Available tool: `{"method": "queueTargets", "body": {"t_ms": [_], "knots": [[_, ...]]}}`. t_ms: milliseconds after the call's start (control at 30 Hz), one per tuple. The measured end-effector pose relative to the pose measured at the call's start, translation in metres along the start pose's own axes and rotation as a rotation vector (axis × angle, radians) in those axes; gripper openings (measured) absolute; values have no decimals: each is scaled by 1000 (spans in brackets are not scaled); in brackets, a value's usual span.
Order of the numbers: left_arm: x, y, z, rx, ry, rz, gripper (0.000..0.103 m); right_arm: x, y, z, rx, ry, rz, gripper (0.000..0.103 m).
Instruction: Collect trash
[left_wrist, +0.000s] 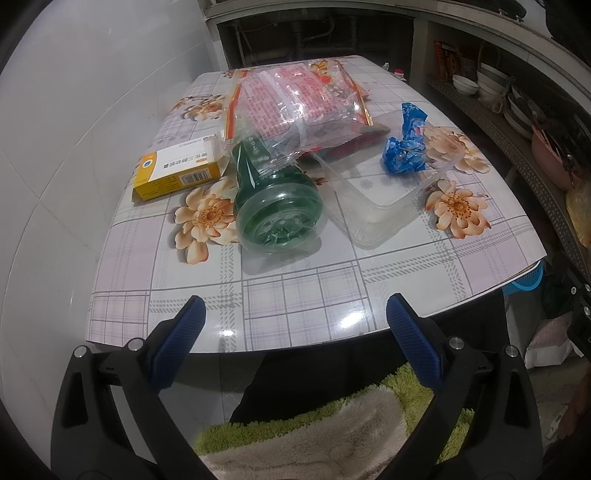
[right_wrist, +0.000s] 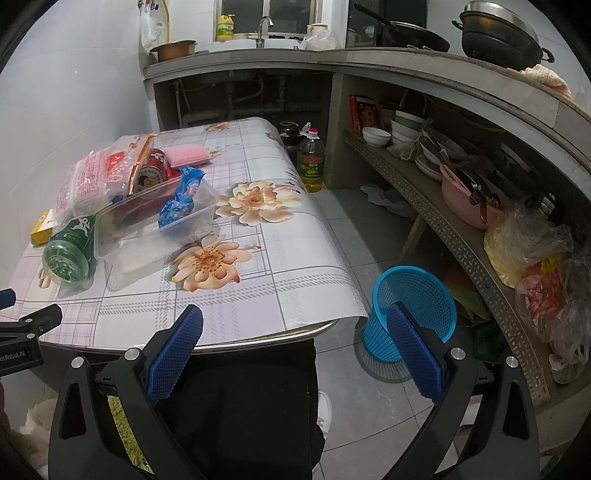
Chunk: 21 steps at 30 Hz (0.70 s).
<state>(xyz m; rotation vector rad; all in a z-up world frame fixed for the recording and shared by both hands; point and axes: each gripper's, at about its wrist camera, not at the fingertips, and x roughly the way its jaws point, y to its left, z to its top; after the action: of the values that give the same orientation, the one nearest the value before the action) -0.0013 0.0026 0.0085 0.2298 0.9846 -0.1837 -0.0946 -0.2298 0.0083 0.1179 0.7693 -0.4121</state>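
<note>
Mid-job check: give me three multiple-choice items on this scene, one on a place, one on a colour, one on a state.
1. Where does the blue mesh basket stand?
A. on the table
B. on the floor beside the table
C. on the shelf

2. What colour is the plastic bottle lying on the table?
A. green
B. red
C. white

3. How are the left gripper and right gripper?
A. both shut on trash
B. one holds the bottle
C. both open, holding nothing

Answers: B, the basket sits on floor tiles; A, its body is green; C, both jaws are spread with nothing between them.
</note>
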Motion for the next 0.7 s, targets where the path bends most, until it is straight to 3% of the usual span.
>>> {"method": "queueTargets", "body": {"t_ms": [700], "knots": [[2, 3, -1, -3, 4, 8, 94, 0, 2, -1, -1, -1, 3, 97]]}}
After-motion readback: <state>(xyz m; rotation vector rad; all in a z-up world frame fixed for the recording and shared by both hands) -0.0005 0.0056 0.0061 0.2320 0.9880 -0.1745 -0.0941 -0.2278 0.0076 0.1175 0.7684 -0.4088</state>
